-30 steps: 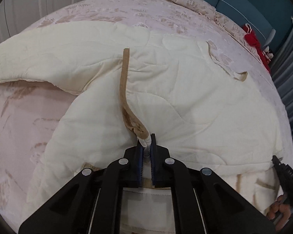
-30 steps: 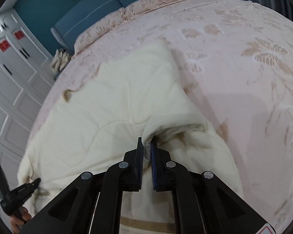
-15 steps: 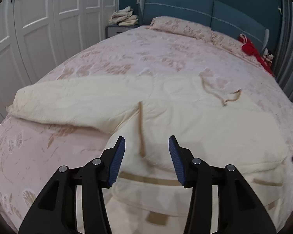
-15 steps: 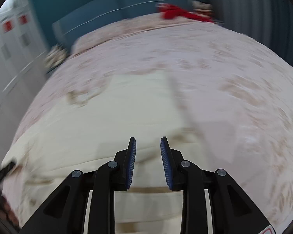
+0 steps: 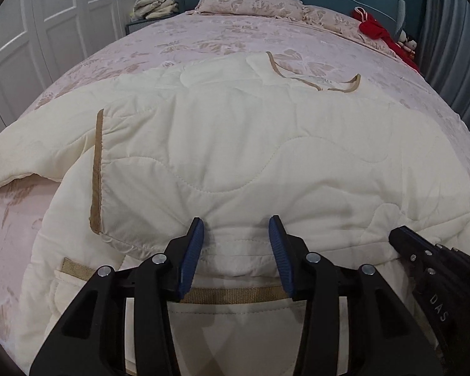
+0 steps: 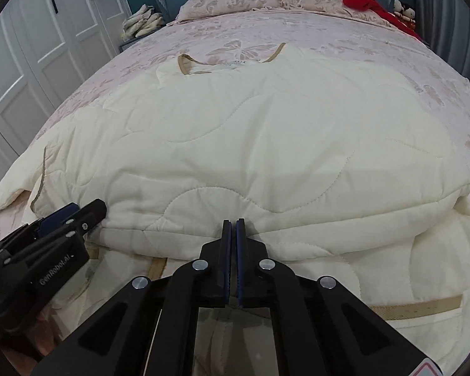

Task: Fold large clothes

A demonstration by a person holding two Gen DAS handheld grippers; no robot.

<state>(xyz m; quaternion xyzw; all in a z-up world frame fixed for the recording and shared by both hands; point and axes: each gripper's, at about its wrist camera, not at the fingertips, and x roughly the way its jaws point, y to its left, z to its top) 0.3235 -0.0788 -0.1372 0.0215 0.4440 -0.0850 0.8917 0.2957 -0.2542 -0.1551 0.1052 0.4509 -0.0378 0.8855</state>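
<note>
**A:** Left wrist view first: cream quilted jacket (image 5: 235, 144) spread across the pink bed (image 5: 203, 31), near half already flipped up over itself, fold line running just ahead of the fingers. Left hand-held gripper (image 5: 235, 235) wide apart, hovering at that fold, gripping nothing. One sleeve (image 5: 25, 156) sticking out flat to the left, tan-trimmed collar (image 5: 313, 78) at the far end. Other tool poking in at lower right.

**B:** Right wrist view: same jacket (image 6: 250, 131), same doubled-over edge. Right hand-held gripper (image 6: 233, 235) pressed together right at the fold; hard to say whether any cloth is pinched between. Tan band (image 6: 416, 311) of the lower layer peeking out underneath.

**A:** So roughly one fold in?

**B:** Looks like it. Sleeve not tucked, bundle not compact, probably a couple more folds left.
</note>
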